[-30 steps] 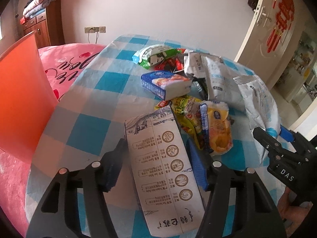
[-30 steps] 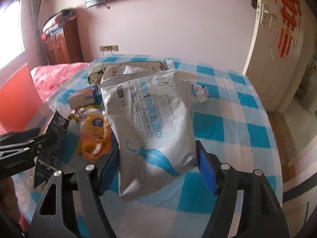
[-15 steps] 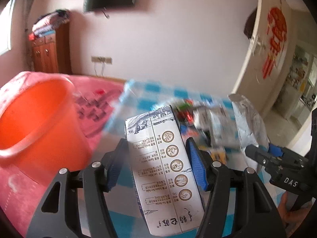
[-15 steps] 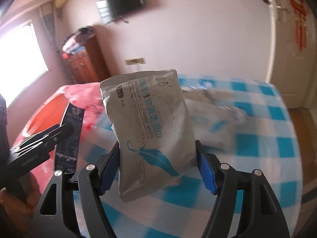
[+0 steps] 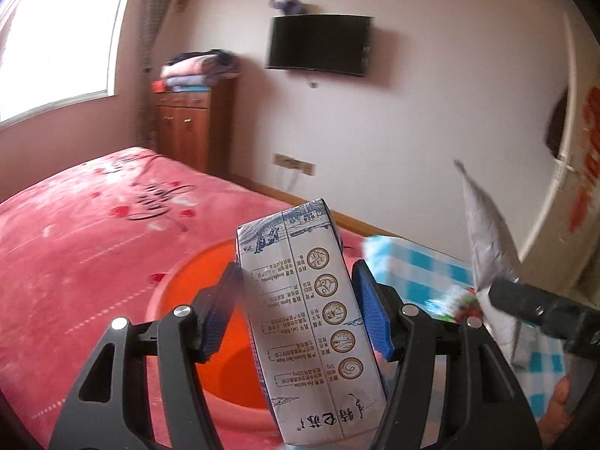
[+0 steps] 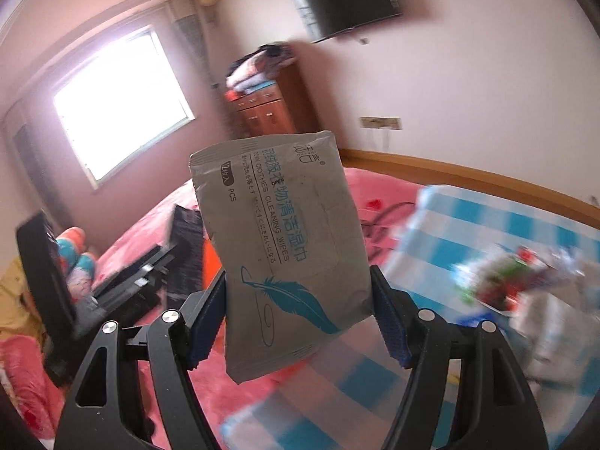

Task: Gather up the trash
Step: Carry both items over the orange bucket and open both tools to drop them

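My left gripper (image 5: pixel 296 296) is shut on a white milk carton (image 5: pixel 311 322) and holds it in the air above an orange bucket (image 5: pixel 225 337) that stands on the pink bed. My right gripper (image 6: pixel 300 292) is shut on a grey wet-wipes packet (image 6: pixel 281 240) with a blue feather print, held up above the table's left edge. The packet also shows edge-on in the left wrist view (image 5: pixel 483 251). The left gripper and its carton show from the side in the right wrist view (image 6: pixel 180 255), with a sliver of the bucket (image 6: pixel 209 262) behind them. More wrappers (image 6: pixel 506 281) lie blurred on the table.
A blue-and-white checked table (image 6: pixel 487 225) is at the right, its corner in the left wrist view (image 5: pixel 412 266). A pink bed (image 5: pixel 93 225) fills the left. A wooden cabinet (image 5: pixel 191 127) and a wall TV (image 5: pixel 318 47) are behind.
Both grippers have swung left off the table towards the bed, each keeping its item. The bucket has come under the carton, and the table trash has slid to the right edge.
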Tool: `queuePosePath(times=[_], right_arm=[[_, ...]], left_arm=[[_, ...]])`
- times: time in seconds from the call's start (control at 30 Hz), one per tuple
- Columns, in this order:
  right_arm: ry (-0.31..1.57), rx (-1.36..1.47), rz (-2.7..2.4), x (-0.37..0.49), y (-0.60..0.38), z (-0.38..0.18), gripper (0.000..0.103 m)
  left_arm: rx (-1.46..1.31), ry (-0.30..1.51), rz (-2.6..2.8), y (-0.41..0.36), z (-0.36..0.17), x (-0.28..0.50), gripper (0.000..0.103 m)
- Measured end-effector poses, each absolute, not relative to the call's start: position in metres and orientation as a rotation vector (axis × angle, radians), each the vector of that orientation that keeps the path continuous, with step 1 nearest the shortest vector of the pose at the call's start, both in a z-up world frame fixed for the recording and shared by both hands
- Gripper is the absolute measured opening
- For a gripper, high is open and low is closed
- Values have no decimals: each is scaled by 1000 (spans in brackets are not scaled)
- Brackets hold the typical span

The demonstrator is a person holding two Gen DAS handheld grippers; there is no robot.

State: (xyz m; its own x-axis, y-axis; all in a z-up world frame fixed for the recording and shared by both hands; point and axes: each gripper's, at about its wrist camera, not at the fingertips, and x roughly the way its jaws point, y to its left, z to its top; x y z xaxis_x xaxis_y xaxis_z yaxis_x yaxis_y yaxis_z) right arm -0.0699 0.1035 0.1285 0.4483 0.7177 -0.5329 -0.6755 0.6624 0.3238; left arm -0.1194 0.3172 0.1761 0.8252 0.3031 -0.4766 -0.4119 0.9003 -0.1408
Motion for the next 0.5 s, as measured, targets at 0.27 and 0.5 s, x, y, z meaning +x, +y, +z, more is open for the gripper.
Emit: queuePosePath(times=[0.27,0.5], right_arm=[[765,49,950,-51,180,119,72],[808,66,945,-48,195,106,89]], left_arm=[[-305,520,454,363,148,-107,59],[-341,533,478,375,128,-108,81]])
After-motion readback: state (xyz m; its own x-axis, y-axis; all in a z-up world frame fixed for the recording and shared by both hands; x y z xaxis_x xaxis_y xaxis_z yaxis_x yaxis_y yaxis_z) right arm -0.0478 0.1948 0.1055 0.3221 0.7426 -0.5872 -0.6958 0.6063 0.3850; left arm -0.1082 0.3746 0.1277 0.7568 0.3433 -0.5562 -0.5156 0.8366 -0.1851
